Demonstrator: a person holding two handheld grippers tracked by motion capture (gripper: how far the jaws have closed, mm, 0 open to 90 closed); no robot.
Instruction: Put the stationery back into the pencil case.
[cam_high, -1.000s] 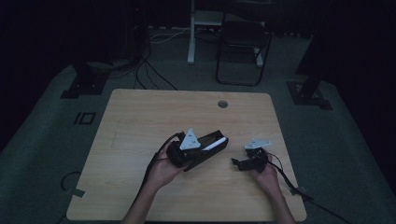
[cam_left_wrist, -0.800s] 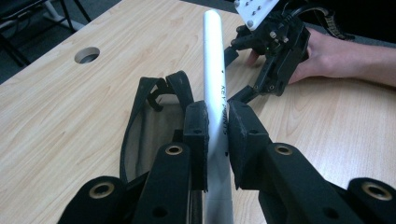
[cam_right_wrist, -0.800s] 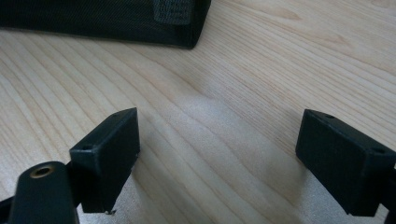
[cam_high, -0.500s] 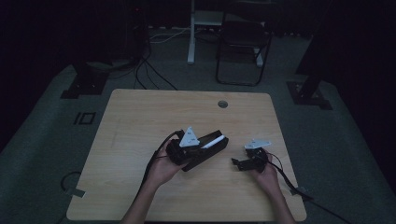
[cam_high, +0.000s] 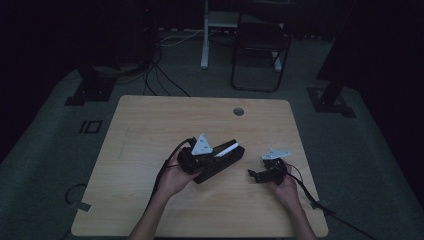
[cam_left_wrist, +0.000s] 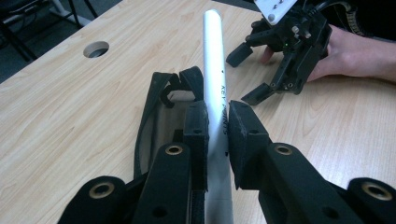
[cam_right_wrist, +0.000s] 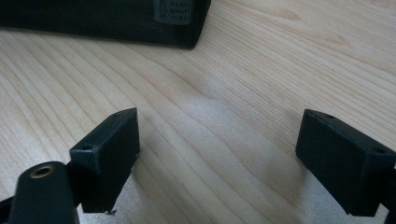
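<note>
A dim room was seen around the desk (cam_high: 150, 125). At its centre, a white tube (cam_left_wrist: 215, 70) was clamped by the left hand-held gripper (cam_left_wrist: 218, 122) above a black pouch (cam_left_wrist: 156, 112). The right hand-held gripper (cam_right_wrist: 219, 154), at three o'clock, was spread empty. Slippage could be caused by the tube's smoothness.

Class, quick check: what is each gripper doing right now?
Left gripper: shut on a white cylindrical marker-like tube, above an open black fabric pouch.
Right gripper: open, holding nothing, over the light wooden table.

White pen (cam_left_wrist: 215, 70) over open black case (cam_left_wrist: 156, 116)
</note>
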